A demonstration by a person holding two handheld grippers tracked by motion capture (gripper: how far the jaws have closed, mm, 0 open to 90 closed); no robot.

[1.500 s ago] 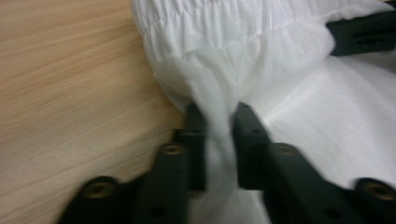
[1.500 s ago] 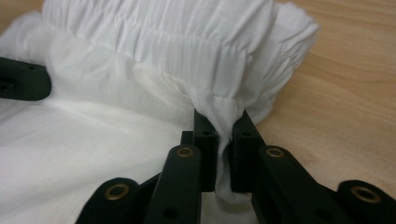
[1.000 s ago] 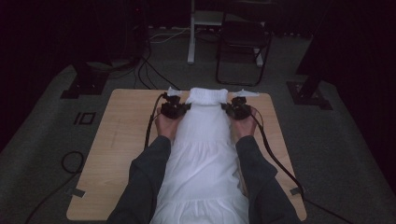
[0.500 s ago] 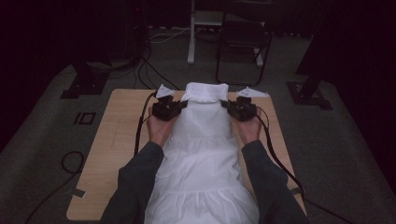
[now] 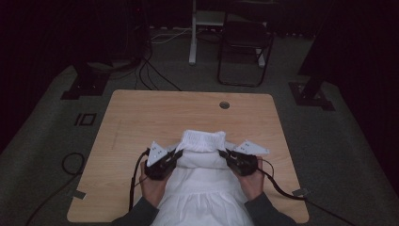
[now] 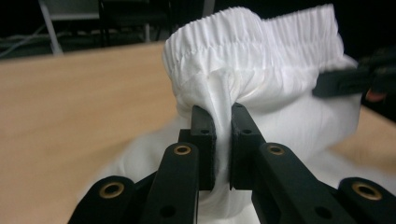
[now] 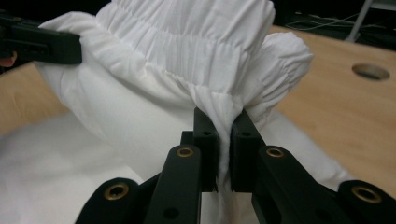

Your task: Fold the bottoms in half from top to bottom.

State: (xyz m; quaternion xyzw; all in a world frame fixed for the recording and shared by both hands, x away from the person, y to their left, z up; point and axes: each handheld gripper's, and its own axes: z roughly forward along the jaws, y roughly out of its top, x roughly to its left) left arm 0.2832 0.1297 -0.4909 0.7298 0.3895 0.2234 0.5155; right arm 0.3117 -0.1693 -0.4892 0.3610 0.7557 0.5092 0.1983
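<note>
Both grippers, left gripper (image 5: 175,155) and right gripper (image 5: 227,155), have fingers clamped on thin pinches of the white garment (image 5: 203,162) at the surface's (image 5: 141,117) 6 o'clock edge; a harder tug could slip the fabric free, dropping the fold.

Bare table (image 5: 141,117) on every side of the white garment (image 5: 203,162): wide room beyond it, strips to its left and right. Cable hole (image 5: 224,105) beyond it, flush. The garment's raised bunch is the one obstacle between both grippers.
</note>
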